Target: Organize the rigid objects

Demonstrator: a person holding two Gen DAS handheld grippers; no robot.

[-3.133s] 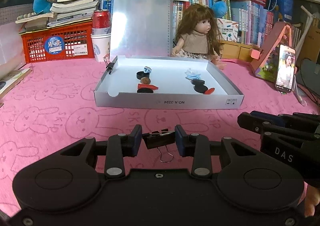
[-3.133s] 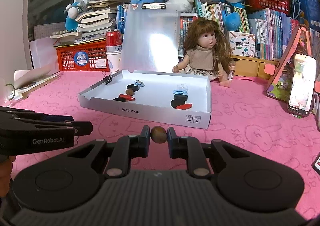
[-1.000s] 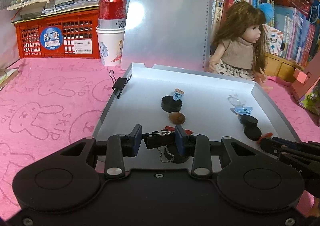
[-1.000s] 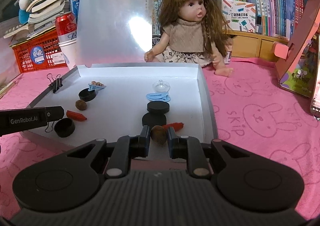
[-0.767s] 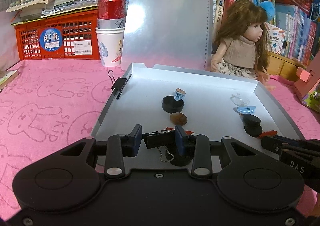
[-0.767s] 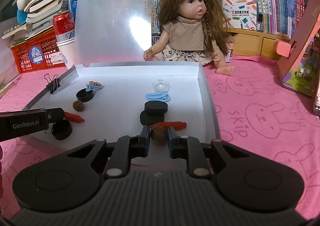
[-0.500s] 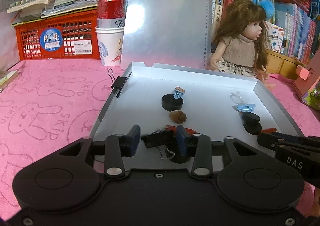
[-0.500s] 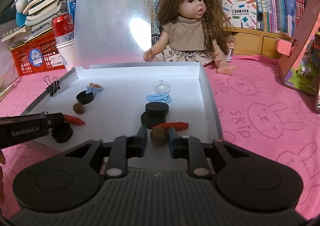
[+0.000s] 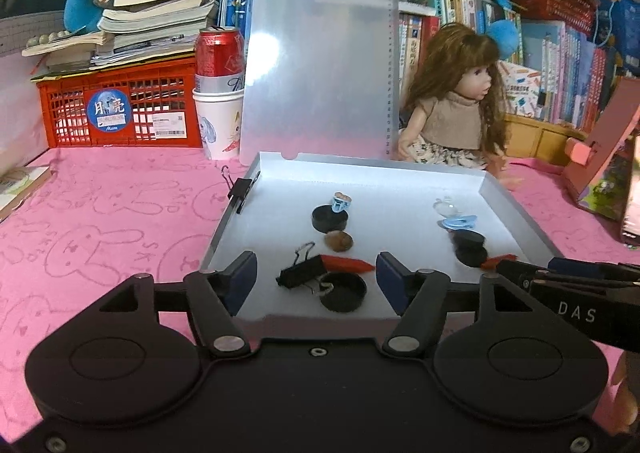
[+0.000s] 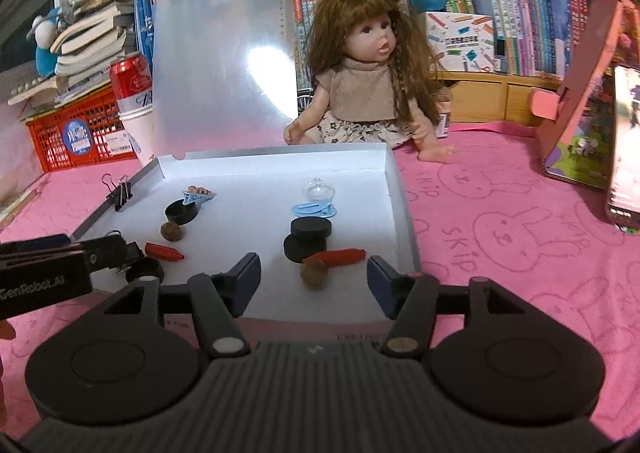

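A shallow white box [image 9: 248, 221] [image 10: 400, 189] lies open on the pink cloth. My left gripper [image 9: 312, 279] is open over its near left part; a black binder clip [image 9: 302, 275] lies loose in the box between its fingers, next to a black cap [image 9: 344, 295] and a red piece [image 9: 348, 263]. My right gripper [image 10: 314, 279] is open over the near right part; a brown nut [image 10: 315, 277] lies free in the box by a red piece [image 10: 340, 256] and two black discs [image 10: 308, 235]. Another nut [image 10: 173, 231], blue clips and a clear ball lie farther in.
A second binder clip [image 9: 238, 189] grips the box's left wall. A doll [image 10: 368, 81] sits behind the box, beside its raised clear lid [image 9: 320, 65]. A red crate [image 9: 116, 109], a can on a cup [image 9: 218, 93], books and a pink stand [image 10: 580, 93] ring the cloth.
Both grippers carried their loads over the box, then opened. The binder clip dropped from the left one and the nut from the right one; both now lie in the box.
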